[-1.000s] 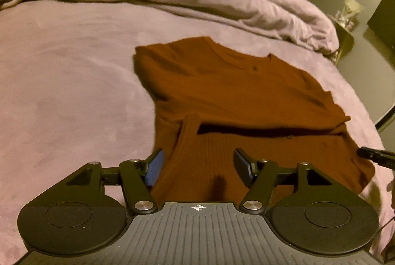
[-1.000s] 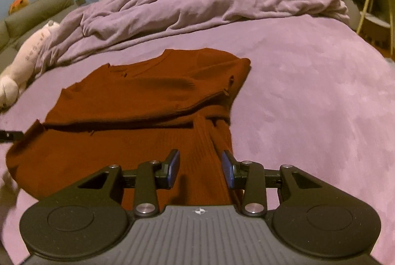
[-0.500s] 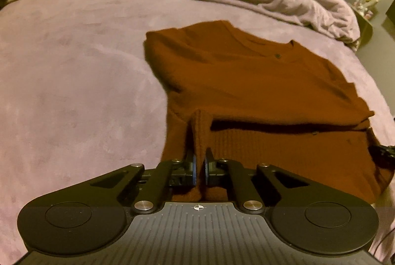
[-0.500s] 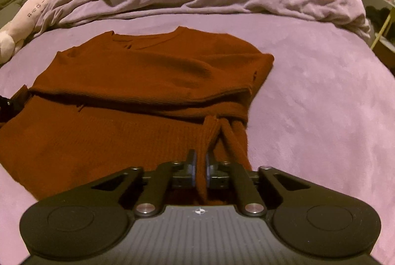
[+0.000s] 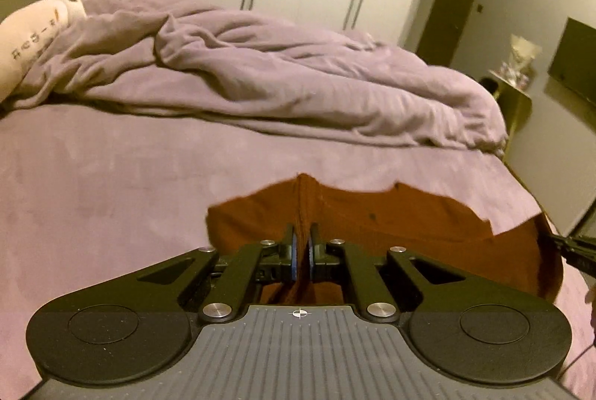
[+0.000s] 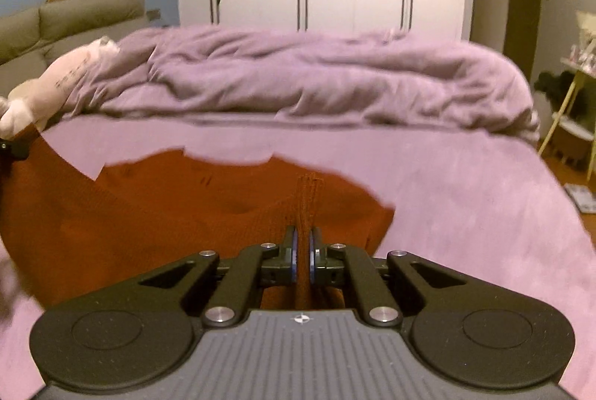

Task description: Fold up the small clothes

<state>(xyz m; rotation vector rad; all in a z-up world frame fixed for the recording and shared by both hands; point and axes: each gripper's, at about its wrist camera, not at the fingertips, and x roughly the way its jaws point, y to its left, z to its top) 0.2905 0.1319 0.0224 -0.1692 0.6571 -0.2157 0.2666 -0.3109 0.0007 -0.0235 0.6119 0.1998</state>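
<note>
The rust-brown sweater (image 5: 372,213) lies on the purple bed (image 5: 111,176), its near edge raised at two corners. The left gripper (image 5: 301,252) pinches one ridge of knit between clenched fingers; the right gripper (image 6: 302,256) likewise grips another. Behind sits a rumpled duvet (image 6: 316,75), somewhat blurred in the right view.

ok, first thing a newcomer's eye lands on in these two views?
The rust-brown sweater, low in both views on the purple bed, with a pinched ridge of its knit running up from each gripper. Left gripper and right gripper are each shut on it. Behind lies a rumpled lilac duvet.
</note>
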